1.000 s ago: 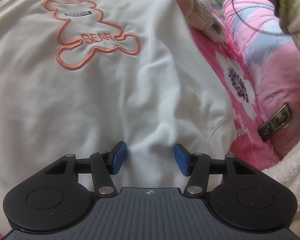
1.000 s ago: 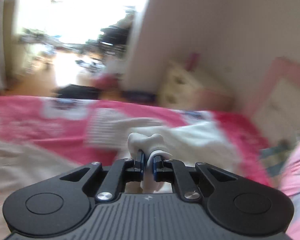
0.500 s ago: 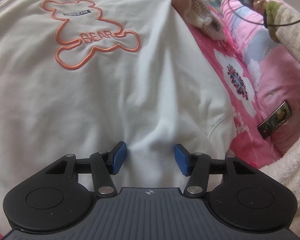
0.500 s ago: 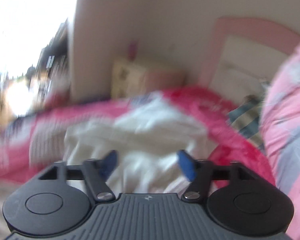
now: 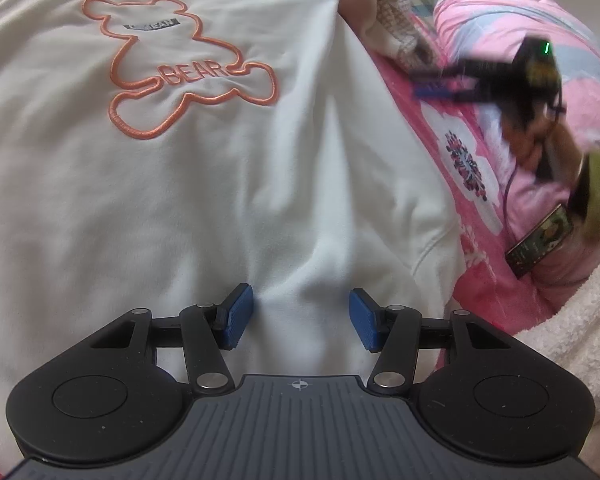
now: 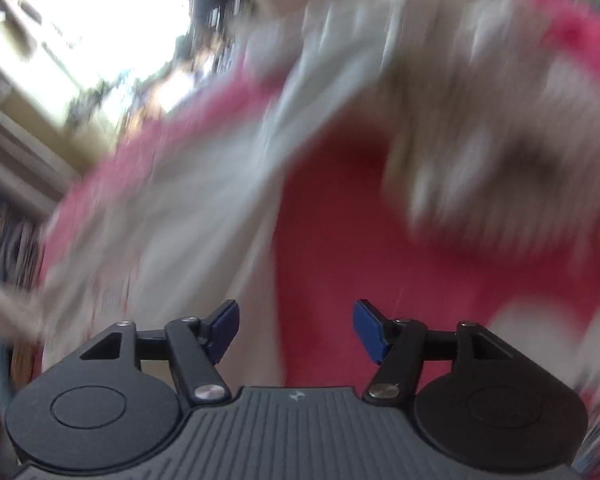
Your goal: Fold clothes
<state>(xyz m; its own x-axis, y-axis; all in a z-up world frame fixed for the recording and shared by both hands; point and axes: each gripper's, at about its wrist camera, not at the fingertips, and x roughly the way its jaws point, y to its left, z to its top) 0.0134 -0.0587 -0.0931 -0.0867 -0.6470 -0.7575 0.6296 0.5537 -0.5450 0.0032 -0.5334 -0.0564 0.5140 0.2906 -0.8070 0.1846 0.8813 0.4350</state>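
Sweatshirt (image 5: pixel 220 184) fabric bunches between left gripper's (image 5: pixel 301 317) half-open pads; right gripper (image 6: pixel 296 330), empty, is closing.

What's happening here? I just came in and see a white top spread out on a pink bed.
A person with a gripper in each hand is folding a white sweatshirt with an orange bear outline on a pink bedspread. The left gripper rests open on the sweatshirt near its edge, fabric bunched between the pads. The right gripper is empty, its jaws closing, and swings over the bedspread beside the sweatshirt; its view is blurred.
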